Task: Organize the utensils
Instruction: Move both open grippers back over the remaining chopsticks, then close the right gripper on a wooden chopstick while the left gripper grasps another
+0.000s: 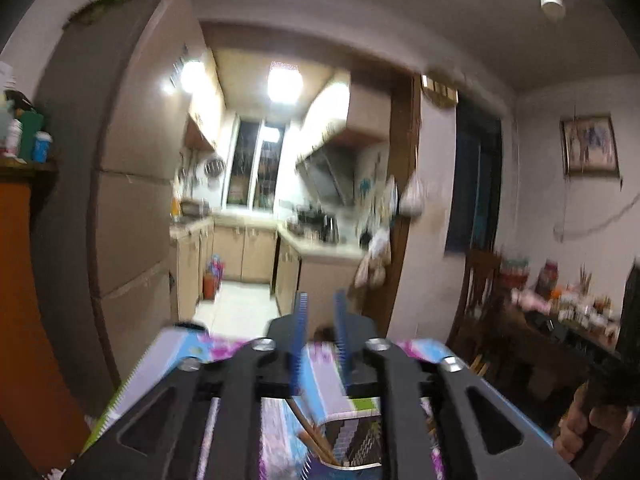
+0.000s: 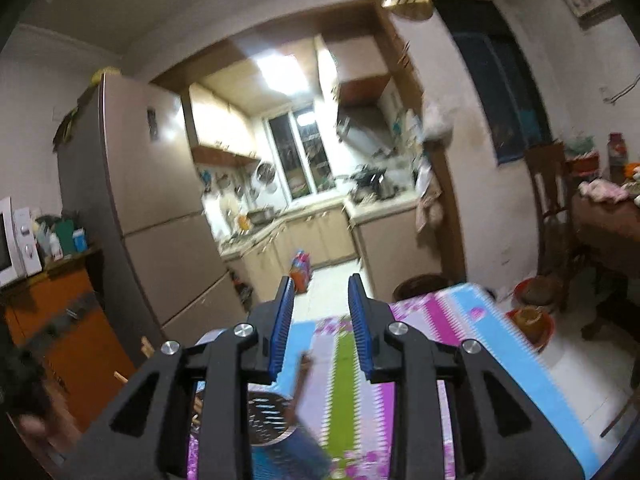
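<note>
Left gripper: your black two-finger left gripper with blue ribbed pads (image 1: 322, 312) is lifted above the near worktop edge and aimed toward the kitchen doorway; its jaws stand a narrow gap apart with nothing between them.
Right gripper: your black right gripper with blue ribbed pads (image 2: 320, 308) is also raised over the worktop, jaws parted wider than the left pair and gripping nothing.
Worktop: the worktop under a plastic cloth striped in pink, light blue and green (image 2: 452, 312) fills the lower part of both views.
Utensil holder: the round perforated metal utensil holder (image 2: 267, 416) stands on the cloth, below and behind the right fingers, left of the green stripe; the left wrist view shows the same holder (image 1: 358, 446) low between the left gripper's arms.
Utensils: brown wooden chopsticks (image 1: 310, 428) lean up out of the holder toward the left; in the right wrist view they are too blurred to count.
Hand: your right hand (image 1: 582, 430) shows at the lower right edge of the left wrist view, wrapped on a dark handle.
Surroundings: a tall beige refrigerator (image 2: 156, 208) stands left of the doorway, beside an orange cabinet (image 2: 76, 332); a dark wooden chair (image 2: 550, 208) sits to the right.
</note>
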A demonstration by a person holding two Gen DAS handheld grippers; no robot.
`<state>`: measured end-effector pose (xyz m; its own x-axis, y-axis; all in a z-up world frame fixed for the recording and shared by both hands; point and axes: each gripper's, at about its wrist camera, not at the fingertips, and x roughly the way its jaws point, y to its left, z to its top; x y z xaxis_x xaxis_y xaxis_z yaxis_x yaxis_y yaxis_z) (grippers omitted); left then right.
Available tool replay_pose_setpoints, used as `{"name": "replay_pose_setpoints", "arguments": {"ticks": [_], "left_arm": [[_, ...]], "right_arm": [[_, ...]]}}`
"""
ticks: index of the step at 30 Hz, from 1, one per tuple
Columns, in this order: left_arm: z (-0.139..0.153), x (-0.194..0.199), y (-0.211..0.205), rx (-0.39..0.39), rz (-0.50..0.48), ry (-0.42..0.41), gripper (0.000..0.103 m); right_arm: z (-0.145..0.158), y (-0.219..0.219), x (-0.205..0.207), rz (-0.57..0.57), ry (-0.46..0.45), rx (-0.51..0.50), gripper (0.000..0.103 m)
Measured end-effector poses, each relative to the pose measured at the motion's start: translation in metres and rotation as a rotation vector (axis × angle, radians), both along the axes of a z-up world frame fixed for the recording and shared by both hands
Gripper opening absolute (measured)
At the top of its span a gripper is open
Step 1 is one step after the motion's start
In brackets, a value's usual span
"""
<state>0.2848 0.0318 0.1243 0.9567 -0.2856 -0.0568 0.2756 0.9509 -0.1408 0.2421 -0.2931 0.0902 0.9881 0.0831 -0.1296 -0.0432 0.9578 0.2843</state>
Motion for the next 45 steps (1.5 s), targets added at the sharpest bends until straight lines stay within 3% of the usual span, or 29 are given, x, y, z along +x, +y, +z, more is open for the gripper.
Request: {"name": "replay_pose_setpoints", "arguments": {"ticks": [2,5,9,13,16,19,23,26,28,33,45], "left_arm": [[0.025,-0.035,0.024,-0.040,0.011,-0.075,0.025],[0.043,-0.092,0.052,-0.033,0.040,-0.153,0.026],[0.031,-0.177,0.070,0.146,0.100,-0.229,0.032],[-0.013,-0.233,0.069,0.334,0.071,-0.156,0.033],[-0.073,-0.266,0.055,0.465,0.014,-0.028,0.033],[-0.134,-0.291,0.039,0.535,-0.064,0.107,0.032],[-0.193,-0.311,0.020,0.523,-0.144,0.248,0.032],[-0.222,-0.323,0.007,0.523,-0.173,0.290,0.032],[-0.231,-0.326,0.000,0.525,-0.179,0.301,0.032],[-0.240,-0.316,-0.016,0.523,-0.199,0.326,0.032],[-0.261,-0.305,-0.025,0.524,-0.181,0.334,0.032]], "right_arm": [[0.010,-0.019,-0.022,-0.032,-0.026,-0.013,0.027],[0.017,-0.050,-0.070,-0.078,-0.042,-0.043,0.029],[0.003,-0.076,-0.146,-0.124,-0.005,-0.143,0.034],[-0.035,-0.075,-0.207,-0.135,0.078,-0.246,0.034],[-0.075,-0.060,-0.241,-0.125,0.158,-0.291,0.034],[-0.117,-0.040,-0.265,-0.090,0.243,-0.282,0.034],[-0.167,-0.011,-0.284,-0.034,0.340,-0.240,0.034],[-0.191,0.012,-0.292,-0.012,0.375,-0.245,0.034],[-0.203,0.027,-0.294,0.037,0.398,-0.244,0.034],[-0.220,0.057,-0.299,0.027,0.380,-0.410,0.034],[-0.237,0.052,-0.272,0.051,0.389,-0.390,0.034]]}}
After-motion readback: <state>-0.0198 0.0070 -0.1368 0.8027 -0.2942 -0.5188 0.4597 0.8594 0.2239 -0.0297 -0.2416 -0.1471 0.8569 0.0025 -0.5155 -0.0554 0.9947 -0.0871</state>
